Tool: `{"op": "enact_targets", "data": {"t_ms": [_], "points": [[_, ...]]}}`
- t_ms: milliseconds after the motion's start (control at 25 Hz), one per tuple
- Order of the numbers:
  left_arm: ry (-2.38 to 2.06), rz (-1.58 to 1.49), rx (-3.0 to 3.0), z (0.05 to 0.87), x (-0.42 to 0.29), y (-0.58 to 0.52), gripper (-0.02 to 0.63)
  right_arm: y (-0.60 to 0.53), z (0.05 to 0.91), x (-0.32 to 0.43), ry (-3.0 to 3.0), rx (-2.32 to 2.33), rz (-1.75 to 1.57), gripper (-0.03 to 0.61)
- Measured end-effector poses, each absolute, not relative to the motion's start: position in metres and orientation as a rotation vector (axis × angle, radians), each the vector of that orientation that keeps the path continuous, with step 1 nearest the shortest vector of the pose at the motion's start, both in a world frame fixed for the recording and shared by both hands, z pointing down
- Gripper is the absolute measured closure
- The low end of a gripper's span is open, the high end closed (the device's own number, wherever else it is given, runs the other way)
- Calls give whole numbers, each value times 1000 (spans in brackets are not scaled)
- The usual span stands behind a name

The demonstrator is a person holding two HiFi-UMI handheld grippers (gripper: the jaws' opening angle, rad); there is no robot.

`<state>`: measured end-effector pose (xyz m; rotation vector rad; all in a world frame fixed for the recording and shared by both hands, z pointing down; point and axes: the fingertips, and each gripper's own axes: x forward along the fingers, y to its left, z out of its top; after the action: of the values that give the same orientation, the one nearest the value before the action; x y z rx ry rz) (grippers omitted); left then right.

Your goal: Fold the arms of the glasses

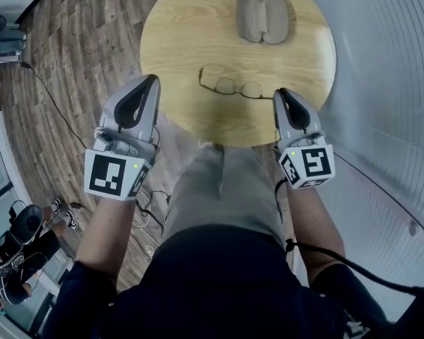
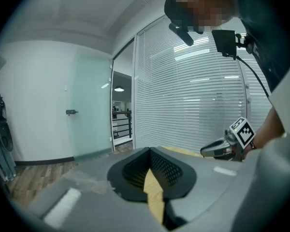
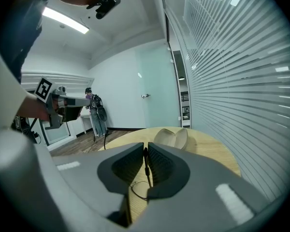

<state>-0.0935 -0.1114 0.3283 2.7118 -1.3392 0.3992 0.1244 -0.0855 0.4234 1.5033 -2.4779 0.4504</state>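
Thin-rimmed glasses (image 1: 234, 85) lie with arms spread on the round wooden table (image 1: 177, 41), lenses toward me. My right gripper (image 1: 280, 92) is at their right end. In the right gripper view it (image 3: 146, 151) is shut on the thin dark arm of the glasses (image 3: 147, 170), which runs up between the ribbed pads, with a lens rim showing below. My left gripper (image 1: 152, 80) hovers over the table's left edge, apart from the glasses. Its jaws (image 2: 149, 151) meet at the tip with nothing between them, and only wood shows behind.
An open grey glasses case (image 1: 263, 16) lies at the far side of the table, also seen past the right jaws (image 3: 171, 138). A slatted glass wall runs along the right. Wooden floor, cables and equipment lie to the left.
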Motion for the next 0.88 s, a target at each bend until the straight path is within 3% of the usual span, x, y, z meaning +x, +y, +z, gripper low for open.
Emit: {"op": "enact_targets", "data": {"t_ms": [880], "points": [[-1364, 382, 2688, 330, -107, -115, 612, -97, 427, 101, -2499, 1435, 460, 543]]}}
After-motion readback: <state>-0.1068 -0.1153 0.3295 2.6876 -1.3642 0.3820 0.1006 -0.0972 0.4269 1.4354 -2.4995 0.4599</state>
